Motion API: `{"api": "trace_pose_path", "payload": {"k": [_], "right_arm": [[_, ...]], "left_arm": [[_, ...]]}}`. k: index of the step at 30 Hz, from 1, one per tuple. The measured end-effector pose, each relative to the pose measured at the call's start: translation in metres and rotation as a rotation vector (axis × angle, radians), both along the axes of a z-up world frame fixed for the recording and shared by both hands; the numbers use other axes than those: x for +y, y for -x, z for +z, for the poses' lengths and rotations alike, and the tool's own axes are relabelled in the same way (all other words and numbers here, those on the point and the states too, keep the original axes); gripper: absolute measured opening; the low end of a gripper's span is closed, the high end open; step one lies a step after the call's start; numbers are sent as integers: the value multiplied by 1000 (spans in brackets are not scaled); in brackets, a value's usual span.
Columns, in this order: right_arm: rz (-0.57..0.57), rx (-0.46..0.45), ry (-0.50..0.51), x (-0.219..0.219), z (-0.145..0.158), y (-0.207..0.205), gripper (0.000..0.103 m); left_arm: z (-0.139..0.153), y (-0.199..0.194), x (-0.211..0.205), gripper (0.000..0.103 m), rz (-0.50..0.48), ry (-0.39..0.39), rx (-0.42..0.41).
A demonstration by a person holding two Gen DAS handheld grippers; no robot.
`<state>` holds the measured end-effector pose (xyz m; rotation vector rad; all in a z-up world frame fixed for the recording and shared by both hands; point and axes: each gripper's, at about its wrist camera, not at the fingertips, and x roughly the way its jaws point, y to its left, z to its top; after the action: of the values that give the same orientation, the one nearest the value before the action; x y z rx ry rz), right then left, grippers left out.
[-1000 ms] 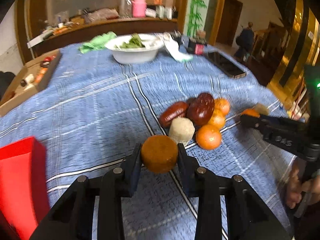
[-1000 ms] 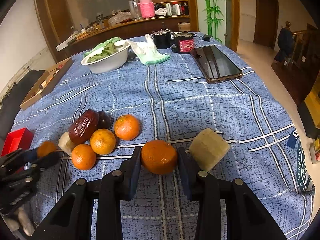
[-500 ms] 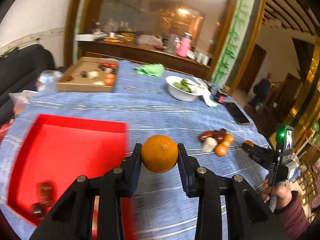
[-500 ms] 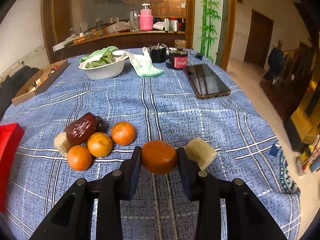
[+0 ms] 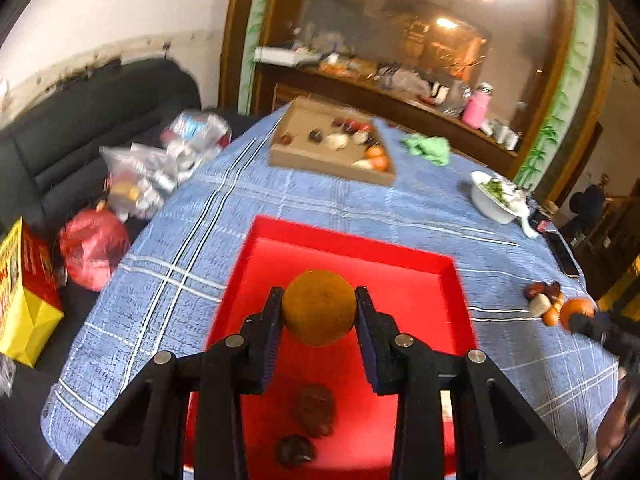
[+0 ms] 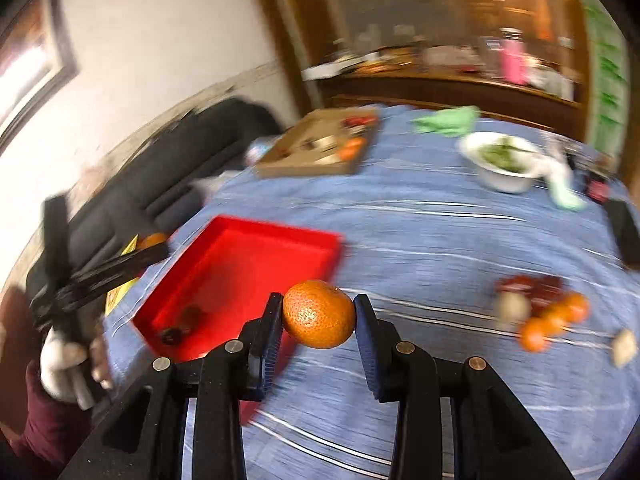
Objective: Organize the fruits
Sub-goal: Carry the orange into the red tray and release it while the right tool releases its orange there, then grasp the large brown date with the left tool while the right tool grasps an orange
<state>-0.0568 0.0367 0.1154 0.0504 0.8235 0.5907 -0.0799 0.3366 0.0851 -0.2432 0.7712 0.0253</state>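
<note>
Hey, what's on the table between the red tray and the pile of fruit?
Nothing: only bare blue plaid tablecloth lies between the red tray and the fruit pile, clearest in the right wrist view.

Red tray (image 5: 344, 240), blue plaid tablecloth (image 5: 280, 196)

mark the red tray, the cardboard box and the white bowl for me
red tray (image 5: 352, 248), left wrist view, far wall.
cardboard box (image 5: 328, 162), left wrist view, near side wall.
white bowl (image 6: 504, 178), right wrist view, outer front wall.

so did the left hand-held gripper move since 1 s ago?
Yes. The left hand-held gripper, gripping its orange, swung left from the fruit pile to over the red tray.
</note>
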Motion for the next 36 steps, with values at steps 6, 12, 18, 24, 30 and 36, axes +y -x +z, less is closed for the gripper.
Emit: {"api": "trace_pose_path", "payload": {"k": [6,12,18,24,30,36], "right_arm": [[99,66,48,83,-35,-11,39],[128,109,91,124,-63,-23,41],[129,81,93,131,-64,-22,64],[81,18,85,98,-44,-8,64],[-54,-39,99,15,-32,2,64],[-362,-37,98,-135,-25,-7,64]], "left_arm": [[-31,-21,13,33,4,61,74],[-34,-19,25,49,31,97,65],[-17,-4,24,62,42,79,32],[14,18,-3,70,-9,79,-41],[42,26,-69,73,-150,77,-99],[43,24,-139,77,-278,58,-95]]}}
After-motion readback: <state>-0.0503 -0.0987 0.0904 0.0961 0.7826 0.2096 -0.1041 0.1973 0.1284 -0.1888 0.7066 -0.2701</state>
